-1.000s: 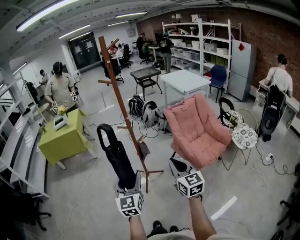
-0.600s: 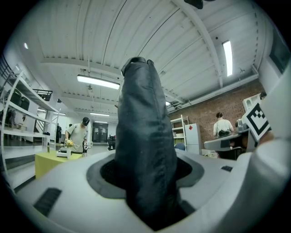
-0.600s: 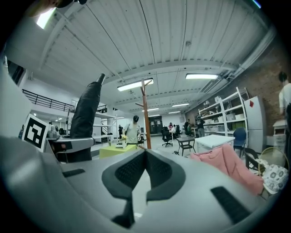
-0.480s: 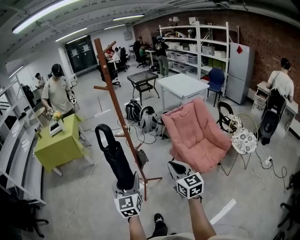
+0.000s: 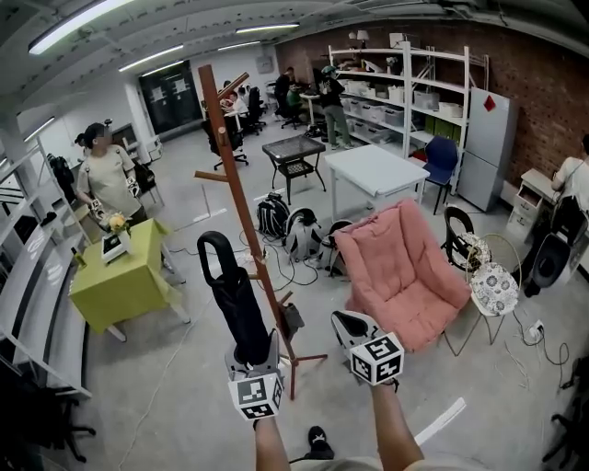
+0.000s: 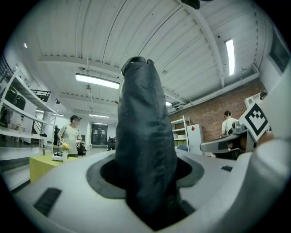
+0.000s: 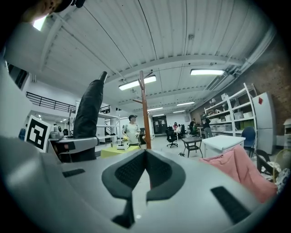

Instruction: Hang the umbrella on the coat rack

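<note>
A grey floor (image 5: 175,377) runs back to a red brick wall (image 5: 552,83) on the right, fronted by white shelving (image 5: 406,92). Ceiling strip lights (image 5: 83,23) are lit. A pink armchair (image 5: 405,276) sits mid-floor, a white table (image 5: 373,167) behind it (bags (image 5: 273,217) lie beside), a lime-green table (image 5: 124,287) at the left.

one umbrella (image 5: 236,299), one coat rack (image 5: 241,198), two hand-held grippers (image 5: 251,354) (image 5: 346,323), one pink armchair (image 5: 405,276).

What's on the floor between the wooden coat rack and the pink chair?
A few backpacks sit on the floor between the coat rack and the pink chair. The head view shows them.
</note>
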`<state>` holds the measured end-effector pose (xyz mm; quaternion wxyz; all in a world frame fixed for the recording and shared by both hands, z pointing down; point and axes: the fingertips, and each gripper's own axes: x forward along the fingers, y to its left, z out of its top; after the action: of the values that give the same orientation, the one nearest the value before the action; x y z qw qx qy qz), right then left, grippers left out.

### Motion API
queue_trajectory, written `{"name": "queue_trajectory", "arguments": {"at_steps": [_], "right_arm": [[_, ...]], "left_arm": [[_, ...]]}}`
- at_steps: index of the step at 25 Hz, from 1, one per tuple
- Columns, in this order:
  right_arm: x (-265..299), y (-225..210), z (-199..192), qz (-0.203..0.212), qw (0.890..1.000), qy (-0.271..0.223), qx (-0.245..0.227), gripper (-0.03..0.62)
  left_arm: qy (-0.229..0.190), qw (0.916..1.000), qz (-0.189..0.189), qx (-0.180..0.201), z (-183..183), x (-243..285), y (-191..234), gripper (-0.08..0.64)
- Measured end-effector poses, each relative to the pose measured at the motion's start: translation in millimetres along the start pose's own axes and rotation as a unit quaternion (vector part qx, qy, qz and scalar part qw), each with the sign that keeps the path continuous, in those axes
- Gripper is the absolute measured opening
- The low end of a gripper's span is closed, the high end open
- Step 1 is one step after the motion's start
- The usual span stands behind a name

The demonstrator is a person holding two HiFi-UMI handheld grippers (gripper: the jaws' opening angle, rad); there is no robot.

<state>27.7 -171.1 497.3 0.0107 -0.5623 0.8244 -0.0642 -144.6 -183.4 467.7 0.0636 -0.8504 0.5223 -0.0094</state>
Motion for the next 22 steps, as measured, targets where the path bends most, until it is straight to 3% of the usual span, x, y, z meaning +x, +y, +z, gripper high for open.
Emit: {"name": "queue_trajectory", "arguments": {"at_steps": [22], "right_arm": [[118.2,-11.2,-2.2,0.028,1.0,0.011,0.006,0.005]], "left_arm": [[-0.017,0.9997,0.004,0.018,8.2,70.8,48.3,0.272]]}}
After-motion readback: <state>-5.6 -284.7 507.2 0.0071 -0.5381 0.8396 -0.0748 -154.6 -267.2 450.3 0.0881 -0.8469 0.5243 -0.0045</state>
